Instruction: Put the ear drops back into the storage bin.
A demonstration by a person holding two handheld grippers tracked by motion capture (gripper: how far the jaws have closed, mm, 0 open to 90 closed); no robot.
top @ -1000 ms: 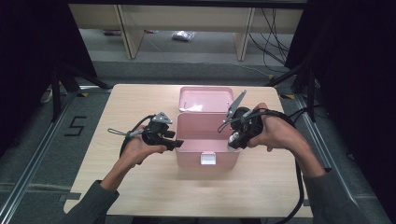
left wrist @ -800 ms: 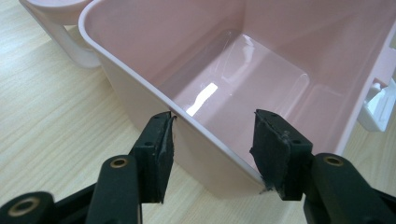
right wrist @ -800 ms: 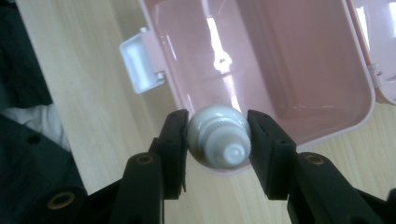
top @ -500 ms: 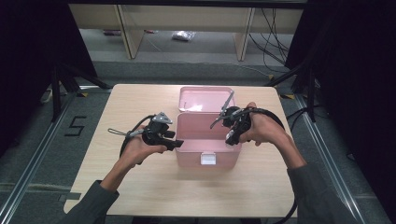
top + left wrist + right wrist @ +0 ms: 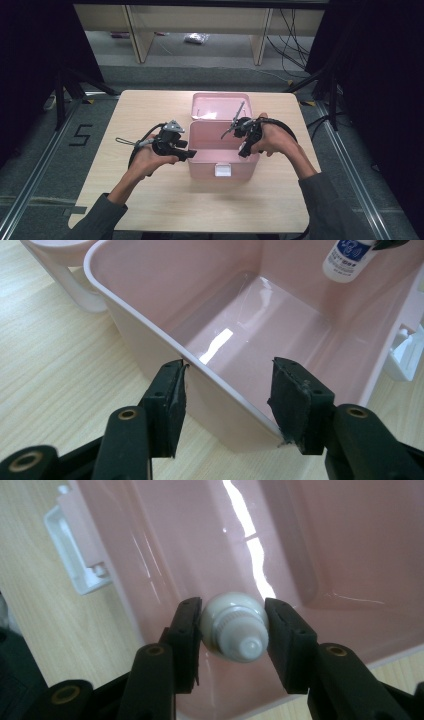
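The tube [image 5: 235,625] sits clamped between the jaws of my right tongs [image 5: 234,630], nose toward me, and it hangs just above the open pink box [image 5: 220,145]. A little farther, my left tongs [image 5: 225,390] stand with jaws apart across the box's near wall, one jaw outside and one inside, not pressing it. Behind, the lid [image 5: 220,106] leans open. I think the risk is this: the tube is round and smooth, so it could slip out and fall beside the box, or the box could slide, because my left tongs do not really hold it.
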